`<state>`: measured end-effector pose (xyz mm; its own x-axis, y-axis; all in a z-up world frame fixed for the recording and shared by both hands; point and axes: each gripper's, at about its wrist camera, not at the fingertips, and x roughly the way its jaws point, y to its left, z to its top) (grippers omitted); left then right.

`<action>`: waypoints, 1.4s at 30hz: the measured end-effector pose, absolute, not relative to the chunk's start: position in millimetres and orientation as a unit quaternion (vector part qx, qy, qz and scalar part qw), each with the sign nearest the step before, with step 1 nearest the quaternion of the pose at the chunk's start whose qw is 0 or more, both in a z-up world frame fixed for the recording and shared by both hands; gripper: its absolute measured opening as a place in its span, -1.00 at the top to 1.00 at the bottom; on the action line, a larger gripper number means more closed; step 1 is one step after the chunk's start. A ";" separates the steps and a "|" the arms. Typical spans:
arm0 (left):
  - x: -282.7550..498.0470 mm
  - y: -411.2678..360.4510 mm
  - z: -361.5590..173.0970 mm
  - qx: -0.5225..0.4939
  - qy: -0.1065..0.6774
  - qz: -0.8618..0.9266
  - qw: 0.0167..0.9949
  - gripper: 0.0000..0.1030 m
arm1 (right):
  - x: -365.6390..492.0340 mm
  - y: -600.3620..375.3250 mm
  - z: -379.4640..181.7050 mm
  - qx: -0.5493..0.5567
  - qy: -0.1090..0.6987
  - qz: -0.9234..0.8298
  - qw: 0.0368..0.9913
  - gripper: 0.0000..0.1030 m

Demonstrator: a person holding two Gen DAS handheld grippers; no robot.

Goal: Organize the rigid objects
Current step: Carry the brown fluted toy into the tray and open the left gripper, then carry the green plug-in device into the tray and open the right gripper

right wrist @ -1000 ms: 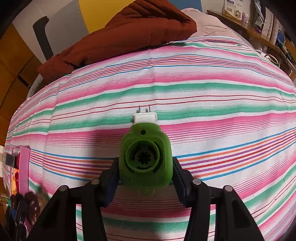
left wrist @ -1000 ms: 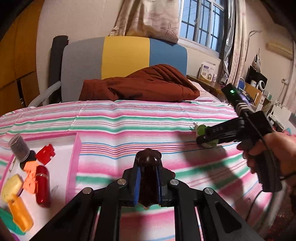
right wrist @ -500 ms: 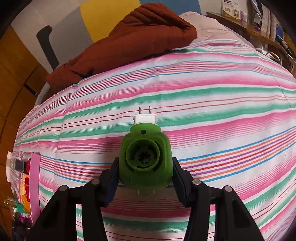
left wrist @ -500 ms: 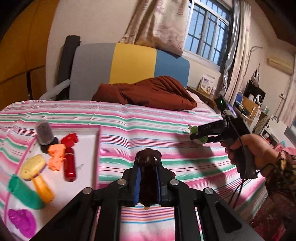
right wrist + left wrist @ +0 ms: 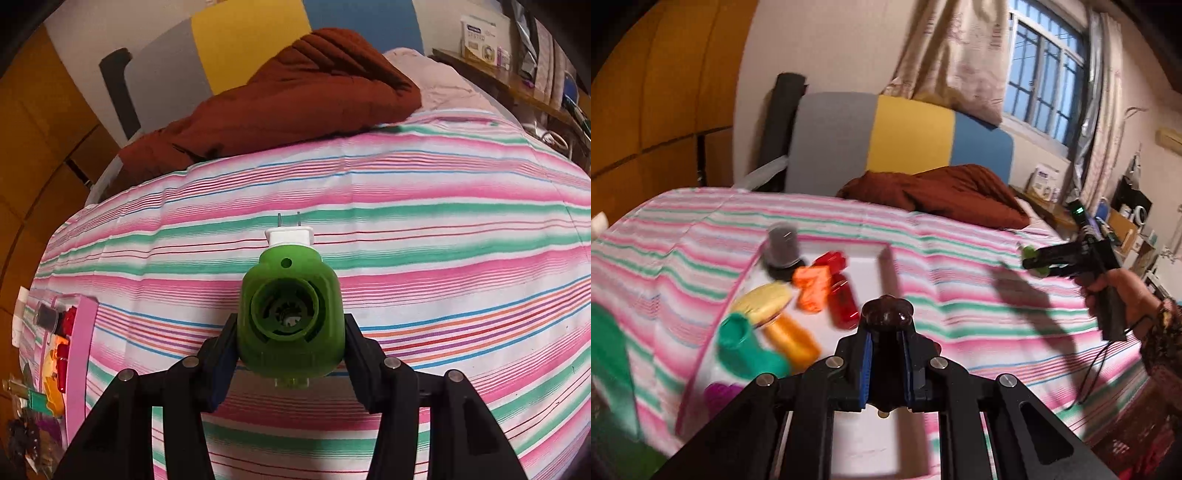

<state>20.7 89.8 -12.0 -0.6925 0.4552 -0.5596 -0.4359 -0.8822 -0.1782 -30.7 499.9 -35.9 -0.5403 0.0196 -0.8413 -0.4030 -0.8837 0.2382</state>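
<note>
— Tray (image 5: 849, 254) is lying which way from the load?

— Ahead and just below the left gripper (image 5: 886, 354), whose jaws are clamping a dark brown knobbed piece (image 5: 886, 314) tight. That hand is nearer by far.

— And the right gripper (image 5: 290, 350)?

— It is pinching the green plug-in unit (image 5: 288, 317), prongs pointing away, over striped bedspread (image 5: 443, 258); the tray is sitting well off to its left.

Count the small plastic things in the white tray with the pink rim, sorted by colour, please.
Red: 2, red block and red bottle
Orange: 2, orange block and orange cylinder
Yellow: 1, yellow oval piece
Green: 1, green tube
Purple: 1, purple blurred shape
Grey: 1, grey round cap
Total: 8 in the white tray
</note>
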 end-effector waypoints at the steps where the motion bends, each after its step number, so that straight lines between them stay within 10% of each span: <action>1: 20.5 86.6 -15.4 -0.312 -0.015 0.920 0.238 0.73 | -31.3 496.3 -34.4 -0.461 0.203 0.856 0.119 -0.02; 23: 36.1 67.6 -47.0 -0.328 0.025 0.921 0.211 0.63 | -24.3 448.4 -12.4 -0.416 0.186 0.888 0.056 -0.02; 28: 47.9 59.9 -35.3 -0.306 0.016 0.929 0.209 -0.26 | -24.8 449.8 -13.5 -0.418 0.193 0.886 0.053 -0.02; 34: 54.2 50.2 -21.9 -0.285 0.008 0.942 0.179 -0.76 | -24.6 442.3 -13.0 -0.416 0.186 0.889 0.042 -0.02; 42: 54.2 43.2 -18.4 -0.293 -0.013 0.943 0.160 -0.92 | -21.3 406.4 -15.7 -0.431 0.160 0.888 -0.003 -0.02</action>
<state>54.2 43.2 -18.4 -0.7771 0.3092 -0.5482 -0.2943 -0.9484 -0.1178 -21.3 406.4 -15.7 -0.6278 -0.1424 -0.7652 -0.1330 -0.9490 0.2857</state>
